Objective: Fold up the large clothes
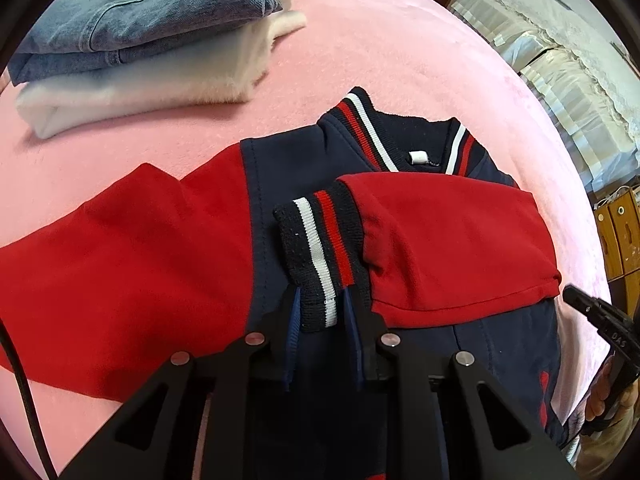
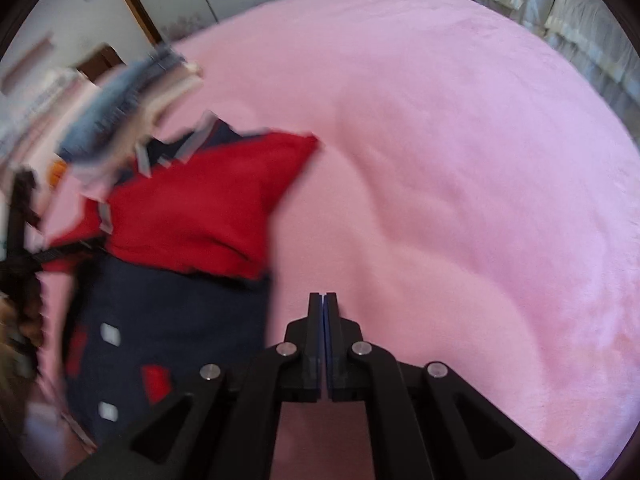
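A navy and red varsity jacket (image 1: pixel 288 184) lies flat on the pink bed cover (image 1: pixel 400 52), collar toward the far side. One red sleeve (image 1: pixel 452 248) is folded across the navy body; its striped ribbed cuff (image 1: pixel 320 256) — navy with a white and a red band — rests near the middle of the chest. The other red sleeve (image 1: pixel 112 264) stretches out sideways over the cover, unfolded.

The left tool (image 1: pixel 320 304) has its fingers spread on either side of the cuff's near edge. The blue-lined pads (image 1: pixel 294 316) sit just beside the knit, but whether they press on it cannot be told.

The right tool (image 2: pixel 324 304) is pressed together, holding nothing, and hovers over bare pink cover just beside the jacket's navy hem (image 2: pixel 176 320). In the left wrist view it shows as a black shape (image 1: pixel 600 320) at the jacket's edge, gripped by the person's hand (image 1: pixel 612 396). The right wrist view is motion-blurred, so its left side shows little detail.

Beyond the jacket, well apart from it, folded blue jeans (image 1: pixel 140 12) lie stacked on a folded white fluffy garment (image 1: pixel 140 88). A couch with lace covers (image 1: pixel 560 68) stands past the bed's edge.
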Motion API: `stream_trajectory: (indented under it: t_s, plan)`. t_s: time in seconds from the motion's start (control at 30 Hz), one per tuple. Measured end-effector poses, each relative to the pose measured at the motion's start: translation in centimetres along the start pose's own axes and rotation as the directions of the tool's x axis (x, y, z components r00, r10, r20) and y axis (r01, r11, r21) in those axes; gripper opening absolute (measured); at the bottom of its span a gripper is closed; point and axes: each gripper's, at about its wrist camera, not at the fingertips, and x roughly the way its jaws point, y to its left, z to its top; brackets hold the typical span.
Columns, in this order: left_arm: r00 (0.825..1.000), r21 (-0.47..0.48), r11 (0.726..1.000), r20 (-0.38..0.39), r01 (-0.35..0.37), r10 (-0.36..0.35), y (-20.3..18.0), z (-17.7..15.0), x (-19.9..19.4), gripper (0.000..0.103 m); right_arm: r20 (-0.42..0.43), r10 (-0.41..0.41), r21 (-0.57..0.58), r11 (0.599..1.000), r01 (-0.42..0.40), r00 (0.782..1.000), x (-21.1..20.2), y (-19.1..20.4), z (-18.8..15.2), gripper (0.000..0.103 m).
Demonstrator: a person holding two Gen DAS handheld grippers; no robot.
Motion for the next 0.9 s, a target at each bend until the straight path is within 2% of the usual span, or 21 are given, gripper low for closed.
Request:
stream_trajectory:
  t_s: [0.07, 0.13, 0.3, 0.33, 0.37, 0.47, 0.5, 0.67, 0.9]
  plan:
    - [1.000, -0.013, 1.000, 0.000, 0.008, -0.008, 0.3, 0.2, 0.1, 0.019, 0.027, 0.024, -0.010, 1.000, -0.024, 0.999, -0.2, 0.7, 0.8, 0.024]
    - [1.000, -0.018, 1.000, 0.000, 0.013, -0.013, 0.5, 0.0, 0.1, 0.019, 0.038, 0.026, -0.025, 0.999, -0.025, 0.999, 0.2, 1.5, 1.4, 0.025]
    - [1.000, -0.019, 1.000, -0.002, 0.013, -0.013, 0.9, -0.1, 0.3, 0.019, 0.004, 0.046, -0.033, 0.998, -0.046, 0.999, 1.8, 2.0, 1.7, 0.025]
    - [1.000, -0.018, 1.000, -0.002, 0.016, -0.016, 0.8, -0.1, 0.3, 0.019, 0.001, 0.036, -0.042, 0.998, -0.036, 0.999, 2.1, 2.1, 1.6, 0.017]
    - [1.000, -0.016, 1.000, -0.003, 0.021, -0.021, 0.8, -0.1, 0.2, 0.019, 0.005, 0.027, -0.037, 0.999, -0.027, 1.000, 2.3, 2.0, 1.5, 0.005]
    - [1.000, 0.002, 1.000, -0.007, 0.030, -0.030, 0.5, -0.3, 0.1, 0.019, 0.037, -0.006, -0.021, 1.000, 0.007, 0.999, 1.3, 1.7, 0.8, 0.000]
    - [1.000, 0.018, 1.000, -0.007, 0.015, -0.015, 0.3, -0.4, 0.3, 0.019, 0.040, -0.034, -0.017, 0.999, 0.035, 0.999, 1.2, 1.6, 0.5, 0.000]
    - [1.000, 0.019, 1.000, -0.012, 0.002, -0.002, 0.5, -0.3, 0.8, 0.019, 0.001, -0.016, 0.006, 1.000, 0.016, 1.000, 2.3, 0.6, -1.5, 0.000]
    - [0.999, 0.031, 0.999, -0.032, 0.009, -0.008, 1.2, -1.2, -0.7, 0.019, 0.008, 0.007, 0.057, 0.998, -0.007, 1.000, 1.6, 0.0, -0.1, 0.002]
